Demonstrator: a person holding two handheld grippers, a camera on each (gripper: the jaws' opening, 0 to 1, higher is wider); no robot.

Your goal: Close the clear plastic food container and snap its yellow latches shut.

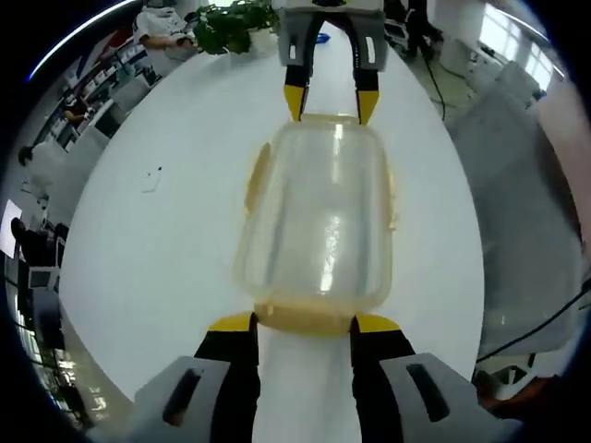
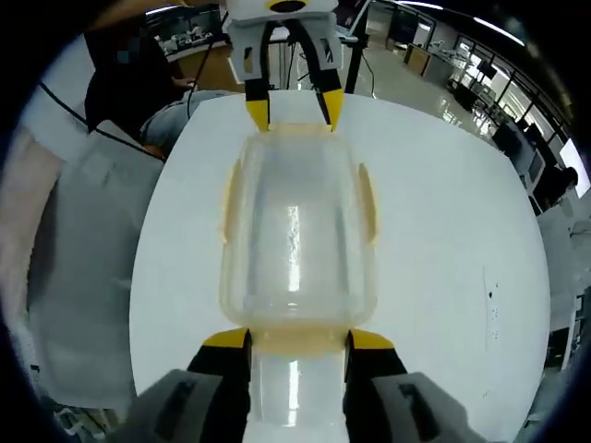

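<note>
The clear plastic container lies on a white round table with its lid on. Yellow latches run along its long sides and ends. My left gripper stands open at the near end, its yellow tips on either side of the end latch. My right gripper stands open at the far end, facing it. In the right gripper view the container stretches from the right gripper to the left gripper, with side latches lying against the walls.
A green plant stands at the table's far edge. A person in dark clothes sits beyond the table. Pale cloth hangs close to the table edge. A small dark mark lies on the tabletop.
</note>
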